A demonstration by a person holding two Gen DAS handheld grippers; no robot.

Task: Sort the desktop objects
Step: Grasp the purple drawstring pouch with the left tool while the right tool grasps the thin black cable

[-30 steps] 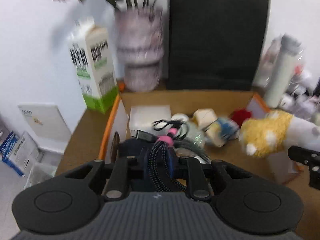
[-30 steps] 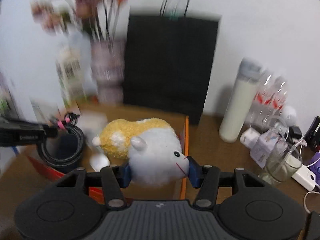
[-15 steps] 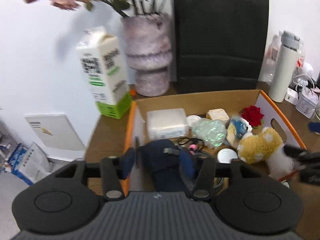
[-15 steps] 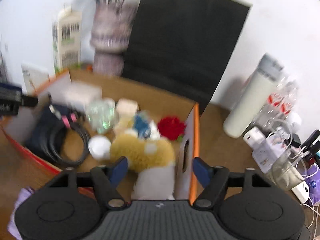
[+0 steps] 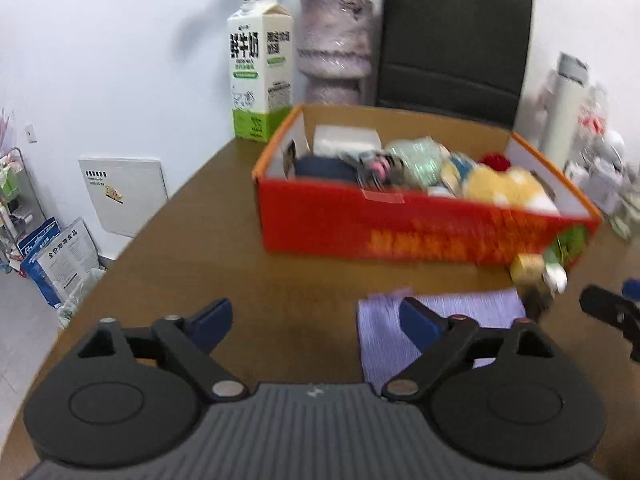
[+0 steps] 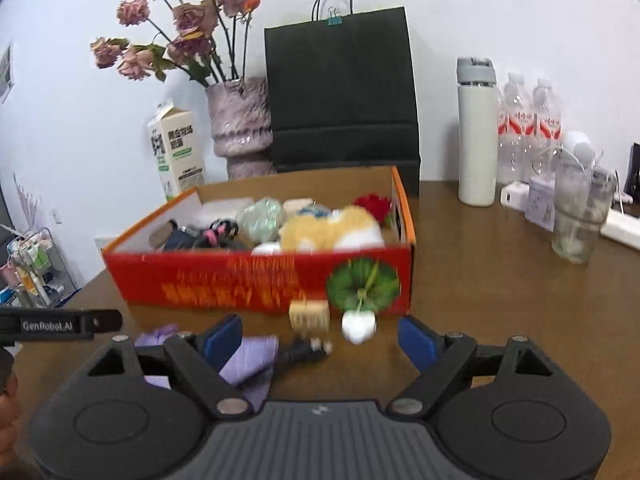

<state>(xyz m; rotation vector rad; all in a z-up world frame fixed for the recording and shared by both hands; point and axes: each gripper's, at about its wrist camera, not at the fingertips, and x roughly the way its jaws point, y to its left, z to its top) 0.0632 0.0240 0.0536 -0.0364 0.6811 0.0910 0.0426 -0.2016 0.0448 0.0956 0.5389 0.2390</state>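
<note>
A red and orange cardboard box (image 5: 400,232) (image 6: 224,280) stands on the brown table and holds the yellow-and-white plush toy (image 6: 332,228) (image 5: 504,190), a coiled black cable with a pink tie (image 6: 214,234) (image 5: 376,166), a dark blue pouch (image 5: 326,168) and several small items. In front of the box lie a purple cloth (image 5: 440,312) (image 6: 250,360), a small tan block (image 6: 310,314) (image 5: 528,270), a white piece (image 6: 359,326) and a small dark object (image 6: 304,350). My left gripper (image 5: 316,320) is open and empty above the table. My right gripper (image 6: 320,338) is open and empty over the loose items.
Behind the box stand a milk carton (image 5: 258,68), a pink vase with dried roses (image 6: 240,128), a black paper bag (image 6: 340,92), and a white bottle (image 6: 476,132). Water bottles (image 6: 528,120), a glass (image 6: 580,220) and chargers crowd the right side.
Both grippers have let go of the cable and the plush toy in the box, opened, and pulled back toward the table's near side.
</note>
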